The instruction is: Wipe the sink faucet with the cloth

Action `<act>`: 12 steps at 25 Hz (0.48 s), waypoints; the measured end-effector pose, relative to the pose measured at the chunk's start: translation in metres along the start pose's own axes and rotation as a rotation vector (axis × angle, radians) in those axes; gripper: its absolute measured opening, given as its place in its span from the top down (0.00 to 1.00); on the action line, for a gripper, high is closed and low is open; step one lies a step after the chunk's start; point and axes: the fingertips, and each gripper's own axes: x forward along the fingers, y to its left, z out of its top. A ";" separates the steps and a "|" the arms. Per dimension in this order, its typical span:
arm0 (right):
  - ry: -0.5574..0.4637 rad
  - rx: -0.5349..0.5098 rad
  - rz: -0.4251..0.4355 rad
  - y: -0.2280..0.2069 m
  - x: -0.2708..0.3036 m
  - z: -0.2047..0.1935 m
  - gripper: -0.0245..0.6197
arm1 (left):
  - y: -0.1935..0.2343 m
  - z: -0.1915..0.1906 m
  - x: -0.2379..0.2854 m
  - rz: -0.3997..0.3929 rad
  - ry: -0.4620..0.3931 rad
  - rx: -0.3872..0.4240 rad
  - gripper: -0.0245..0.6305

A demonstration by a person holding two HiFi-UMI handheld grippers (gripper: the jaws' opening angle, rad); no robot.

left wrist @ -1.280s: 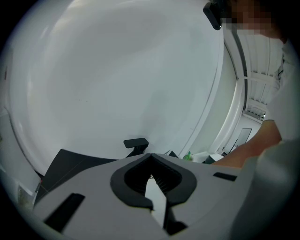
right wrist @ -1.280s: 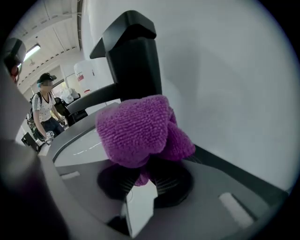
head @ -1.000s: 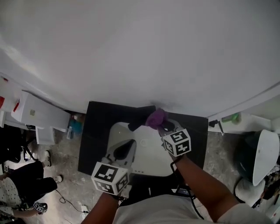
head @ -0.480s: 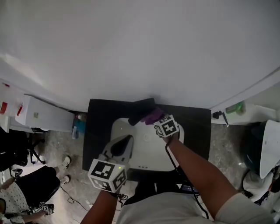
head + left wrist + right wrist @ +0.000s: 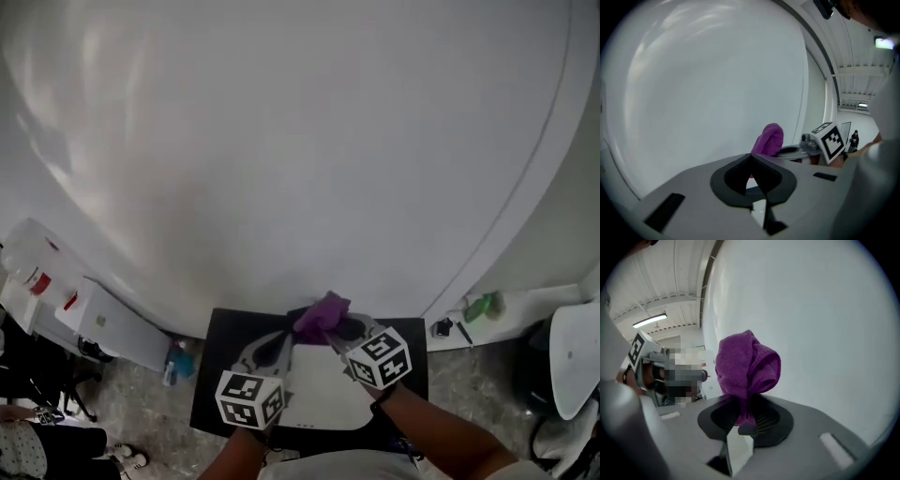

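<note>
My right gripper (image 5: pixel 328 330) is shut on a bunched purple cloth (image 5: pixel 322 316), held up over the back edge of the white sink (image 5: pixel 323 398). In the right gripper view the cloth (image 5: pixel 747 367) stands up out of the shut jaws of that gripper (image 5: pixel 740 414), against the white wall. My left gripper (image 5: pixel 279 341) is shut on nothing, raised just left of the cloth. In the left gripper view, that gripper (image 5: pixel 751 155) points at the wall, with the cloth (image 5: pixel 769 139) and the right gripper's marker cube (image 5: pixel 829 140) beyond it. I cannot make out the faucet; cloth and grippers cover the sink's back.
A black countertop (image 5: pixel 214 375) surrounds the sink. A large white wall (image 5: pixel 300 141) rises right behind it. A white cabinet (image 5: pixel 108 323) stands at the left, a blue bottle (image 5: pixel 177 362) on the floor beside the counter. A green item (image 5: pixel 480 306) lies on the right ledge.
Both grippers have risen from the sink basin toward the wall, coming close together. The cloth came up off the black faucet with the right gripper. The head view has tilted up.
</note>
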 end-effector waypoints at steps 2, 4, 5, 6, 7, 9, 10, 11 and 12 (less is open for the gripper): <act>-0.055 -0.022 -0.006 0.012 -0.023 0.031 0.85 | -0.006 0.020 -0.006 0.011 -0.043 0.017 0.95; -0.098 -0.017 -0.008 0.021 -0.043 0.051 0.85 | -0.012 0.035 -0.013 0.021 -0.077 0.023 0.95; -0.113 -0.014 -0.008 0.026 -0.050 0.058 0.85 | -0.015 0.040 -0.016 0.025 -0.089 0.024 0.95; -0.124 -0.016 -0.008 0.031 -0.055 0.064 0.85 | -0.016 0.043 -0.019 0.029 -0.099 0.023 0.95; -0.131 -0.023 -0.010 0.034 -0.059 0.067 0.85 | -0.017 0.045 -0.022 0.031 -0.104 0.021 0.95; -0.140 -0.041 -0.017 0.039 -0.064 0.072 0.85 | -0.018 0.047 -0.026 0.036 -0.110 0.021 0.95; -0.142 -0.049 -0.018 0.041 -0.066 0.073 0.85 | -0.019 0.048 -0.027 0.039 -0.112 0.023 0.95; -0.144 -0.053 -0.018 0.043 -0.067 0.073 0.85 | -0.020 0.049 -0.029 0.042 -0.115 0.025 0.95; -0.146 -0.054 -0.018 0.045 -0.068 0.074 0.85 | -0.021 0.049 -0.030 0.044 -0.117 0.025 0.95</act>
